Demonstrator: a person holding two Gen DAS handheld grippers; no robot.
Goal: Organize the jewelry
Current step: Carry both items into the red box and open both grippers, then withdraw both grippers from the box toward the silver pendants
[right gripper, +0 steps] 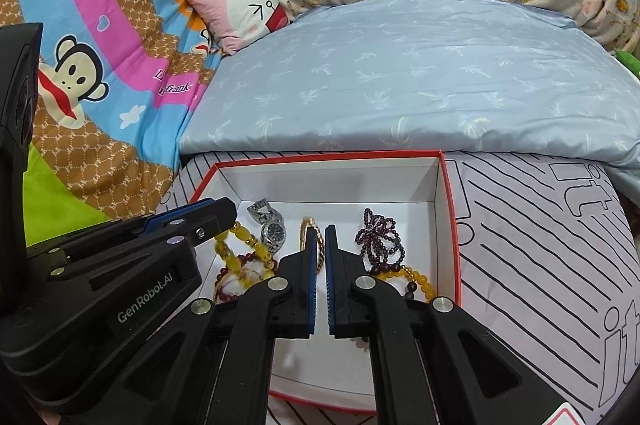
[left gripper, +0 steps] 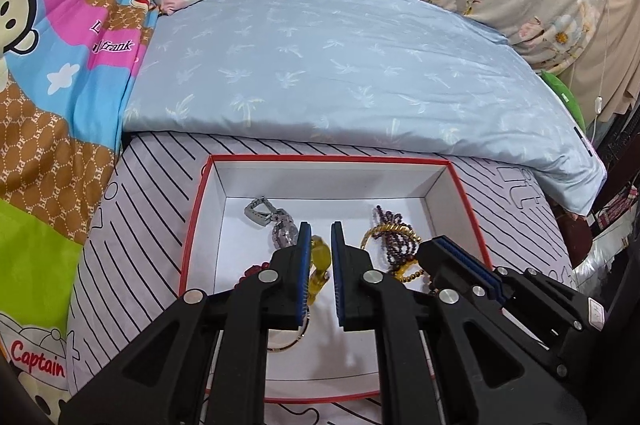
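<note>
A red-edged cardboard box (right gripper: 449, 209) with a white inside lay open on the striped bed cover (right gripper: 540, 245), and both claws pointed down into it. The left claw (left gripper: 321, 225) had its blue pads drawn narrow, with only a slit between them. A strand of yellow beads (left gripper: 321, 253) showed through that slit, just past the tips. Whether the pads pinched it could not be told. The right claw (right gripper: 322, 227) was likewise all but closed, with nothing clearly gripped. A thin gold bangle (right gripper: 306, 225) lay just ahead of its left finger, partly hidden behind it.

All the jewelry sat inside the box. Left of the right claw lay a silver watch (right gripper: 273, 231), and further left the yellow beads ran beside a ring of dark red beads (right gripper: 248, 259), close under the left claw's tip. To the right of the right claw a tangle of purple beads (right gripper: 376, 237) lay near the box's right wall, with an amber bead bracelet (right gripper: 420, 279) touching its near end. Beyond the box lay a pale blue pillow (right gripper: 400, 85)
</note>
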